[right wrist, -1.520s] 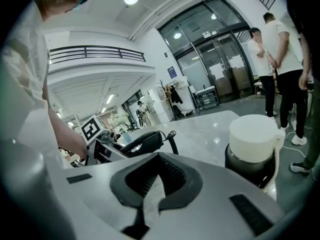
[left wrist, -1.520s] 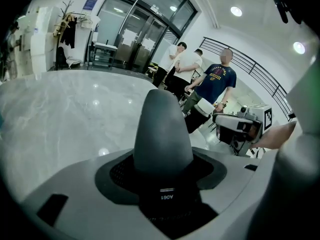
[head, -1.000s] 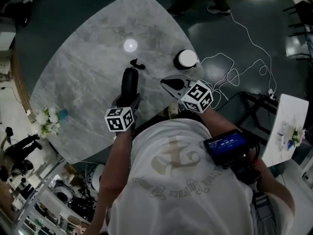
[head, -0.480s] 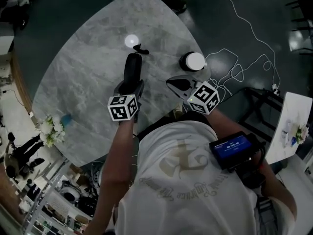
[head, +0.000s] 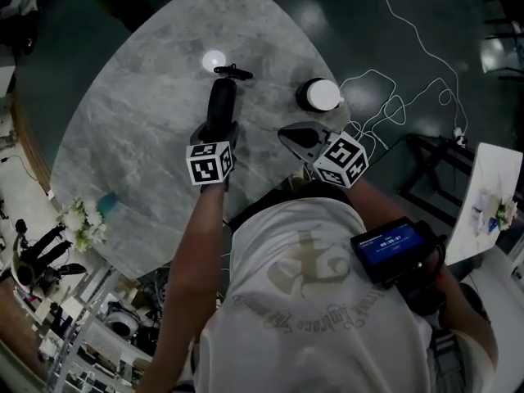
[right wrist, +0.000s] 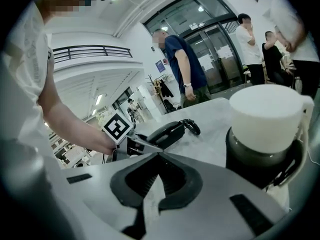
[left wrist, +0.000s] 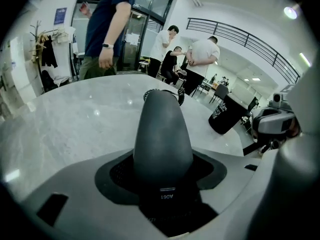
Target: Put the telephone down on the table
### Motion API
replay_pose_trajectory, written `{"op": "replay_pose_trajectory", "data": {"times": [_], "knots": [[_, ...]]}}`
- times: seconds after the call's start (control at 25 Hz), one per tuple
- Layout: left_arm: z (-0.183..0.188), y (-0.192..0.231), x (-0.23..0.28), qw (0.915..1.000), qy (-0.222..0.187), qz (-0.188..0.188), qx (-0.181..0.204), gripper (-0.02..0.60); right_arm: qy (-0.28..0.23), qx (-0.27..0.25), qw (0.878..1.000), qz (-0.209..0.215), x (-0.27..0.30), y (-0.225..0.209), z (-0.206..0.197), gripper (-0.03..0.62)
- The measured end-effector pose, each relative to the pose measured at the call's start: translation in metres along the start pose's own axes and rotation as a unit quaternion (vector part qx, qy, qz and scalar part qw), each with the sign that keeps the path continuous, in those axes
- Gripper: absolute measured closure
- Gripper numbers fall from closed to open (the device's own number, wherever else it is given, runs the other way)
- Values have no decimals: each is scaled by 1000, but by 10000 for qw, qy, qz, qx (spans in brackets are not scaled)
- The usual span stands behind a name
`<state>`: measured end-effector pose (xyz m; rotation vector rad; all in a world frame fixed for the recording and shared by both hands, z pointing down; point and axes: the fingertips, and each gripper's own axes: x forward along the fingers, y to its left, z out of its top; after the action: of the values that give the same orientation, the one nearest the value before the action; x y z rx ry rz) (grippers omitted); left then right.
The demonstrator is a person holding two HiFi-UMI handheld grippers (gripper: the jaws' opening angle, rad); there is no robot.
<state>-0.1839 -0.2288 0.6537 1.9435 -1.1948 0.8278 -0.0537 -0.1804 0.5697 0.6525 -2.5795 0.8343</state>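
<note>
Left claw (head: 218, 132) gripping telephone (head: 221, 103), grey marble table (head: 135, 125) beneath
</note>
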Motion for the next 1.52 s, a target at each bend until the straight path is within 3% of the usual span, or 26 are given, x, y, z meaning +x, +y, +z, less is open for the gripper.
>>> {"op": "replay_pose_trajectory", "data": {"times": [0.4, 0.88, 1.08, 1.52], "knots": [[-8, -1, 13, 9979, 274, 321, 489, 302, -37, 96, 9999, -71, -8, 3, -6, 579], [-7, 15, 21, 9961, 350, 432, 691, 291, -107, 177, 9996, -175, -8, -3, -13, 579], [-3, 15, 15, 9966, 157, 371, 713, 264, -114, 174, 9997, -153, -9, -2, -12, 579], [-3, 31, -27, 9965, -441, 620, 332, 262, -73, -37, 9999, 125, 2, 12, -11, 579]]}}
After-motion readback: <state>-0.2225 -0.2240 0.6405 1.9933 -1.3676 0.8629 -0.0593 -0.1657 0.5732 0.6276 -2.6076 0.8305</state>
